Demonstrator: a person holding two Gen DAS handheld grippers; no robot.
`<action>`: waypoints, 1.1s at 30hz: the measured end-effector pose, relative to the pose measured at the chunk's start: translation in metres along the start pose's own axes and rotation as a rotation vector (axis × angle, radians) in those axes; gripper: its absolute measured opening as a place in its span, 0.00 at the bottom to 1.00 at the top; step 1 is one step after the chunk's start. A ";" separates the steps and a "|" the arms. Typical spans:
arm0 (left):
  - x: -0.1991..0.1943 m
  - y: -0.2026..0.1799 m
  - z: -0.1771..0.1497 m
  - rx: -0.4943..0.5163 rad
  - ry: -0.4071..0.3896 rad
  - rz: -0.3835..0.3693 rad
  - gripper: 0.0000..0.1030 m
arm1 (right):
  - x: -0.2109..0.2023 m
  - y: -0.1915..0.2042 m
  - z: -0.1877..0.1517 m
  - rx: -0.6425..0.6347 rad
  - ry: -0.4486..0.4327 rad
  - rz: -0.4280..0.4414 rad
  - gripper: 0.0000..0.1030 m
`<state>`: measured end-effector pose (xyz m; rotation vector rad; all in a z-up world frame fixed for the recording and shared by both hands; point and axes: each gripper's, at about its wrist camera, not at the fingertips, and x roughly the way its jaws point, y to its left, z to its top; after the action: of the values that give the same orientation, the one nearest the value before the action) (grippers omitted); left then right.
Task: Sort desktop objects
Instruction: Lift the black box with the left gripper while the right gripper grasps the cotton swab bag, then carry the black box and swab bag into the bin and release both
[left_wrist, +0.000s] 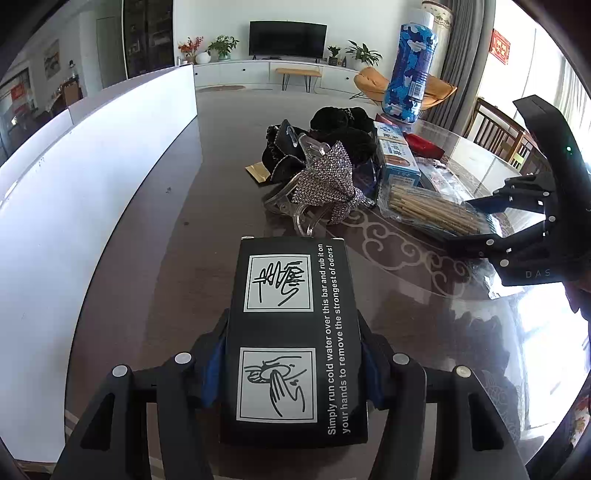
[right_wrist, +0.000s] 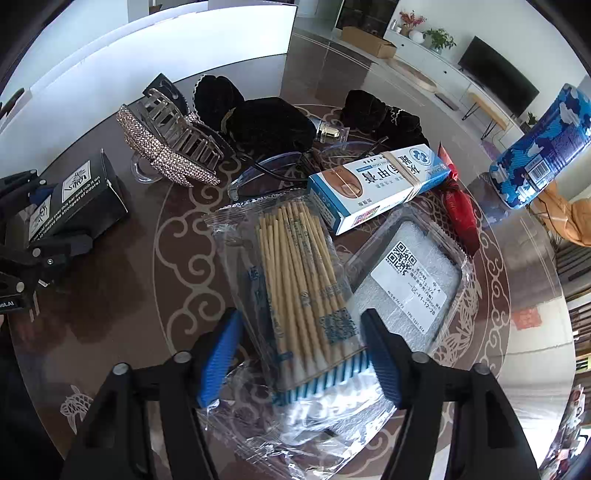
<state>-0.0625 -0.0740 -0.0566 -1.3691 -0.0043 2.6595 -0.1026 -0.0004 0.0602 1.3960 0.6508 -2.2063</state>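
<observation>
A black box (left_wrist: 295, 332) printed with hand-washing drawings and white text sits between the pads of my left gripper (left_wrist: 291, 354), which is shut on its sides just above the glass table (left_wrist: 166, 277). In the right wrist view, the box (right_wrist: 74, 199) and left gripper (right_wrist: 55, 218) show at the far left. A clear packet of wooden cotton swabs (right_wrist: 303, 280) lies flat between the fingers of my right gripper (right_wrist: 301, 350). The right pad touches the bundle and the left pad stands a little off it. The left wrist view shows that gripper (left_wrist: 458, 221) straddling the packet's end (left_wrist: 432, 210).
Behind the swabs lie a white-and-blue ointment box (right_wrist: 376, 181), a bagged foam pad with a QR label (right_wrist: 406, 280), a red packet (right_wrist: 458, 206), glasses (right_wrist: 266, 173), black scrunchies (right_wrist: 266, 122) and a rhinestone hair claw (right_wrist: 170, 147). A blue patterned bottle (right_wrist: 535, 147) stands at right. A white panel (left_wrist: 92, 184) borders the left.
</observation>
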 end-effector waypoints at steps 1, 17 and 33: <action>0.000 -0.002 0.000 0.010 0.001 0.008 0.57 | -0.004 0.005 -0.004 0.009 -0.010 0.001 0.46; -0.014 -0.027 -0.024 0.108 0.032 0.006 0.57 | -0.077 0.019 -0.175 0.369 -0.149 -0.051 0.69; -0.018 -0.012 -0.028 0.074 0.041 0.044 0.60 | -0.031 0.068 -0.051 0.077 -0.067 0.135 0.33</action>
<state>-0.0280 -0.0662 -0.0576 -1.4165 0.1289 2.6371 -0.0142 -0.0192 0.0592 1.3551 0.4391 -2.1818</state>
